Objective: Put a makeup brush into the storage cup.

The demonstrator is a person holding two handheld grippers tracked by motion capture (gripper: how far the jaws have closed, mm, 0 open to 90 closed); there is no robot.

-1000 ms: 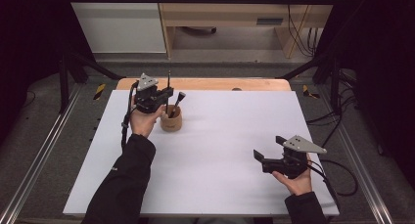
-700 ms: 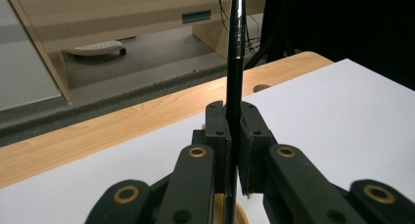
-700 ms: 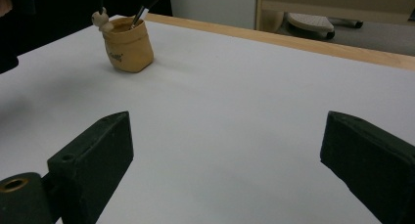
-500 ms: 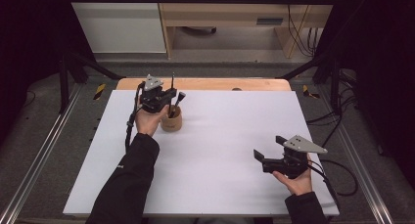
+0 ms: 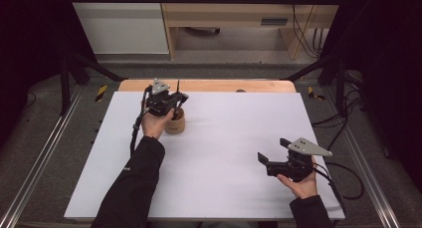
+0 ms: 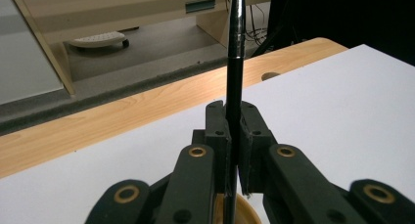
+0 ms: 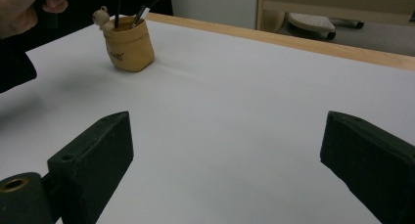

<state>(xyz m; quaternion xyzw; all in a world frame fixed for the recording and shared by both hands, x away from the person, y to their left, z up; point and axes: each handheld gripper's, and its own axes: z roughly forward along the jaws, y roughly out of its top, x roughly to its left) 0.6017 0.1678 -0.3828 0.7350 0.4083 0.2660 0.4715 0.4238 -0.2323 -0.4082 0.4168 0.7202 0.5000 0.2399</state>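
A small tan cup [image 5: 175, 124] stands on the white board [image 5: 224, 158] at the back left. Above it my left gripper [image 5: 172, 100] is shut on a thin black pen [image 6: 236, 43], held upright with its lower end down in the cup [image 6: 236, 212]. The right gripper view shows the cup [image 7: 129, 49] with the pen [image 7: 118, 6] and a second black-handled brush [image 7: 146, 5] leaning in it. My right gripper [image 5: 263, 160] rests low at the right front of the board. It is open [image 7: 227, 131] with nothing between its jaws.
A wooden tabletop [image 5: 214, 85] edges the board at the back, with a small hole [image 5: 241, 90] in it. Metal frame rails run along both sides. Cables trail on the floor to the right [image 5: 343, 123].
My left gripper has moved a little right and down with the pen, bringing it down into the cup. The right gripper has stayed put.
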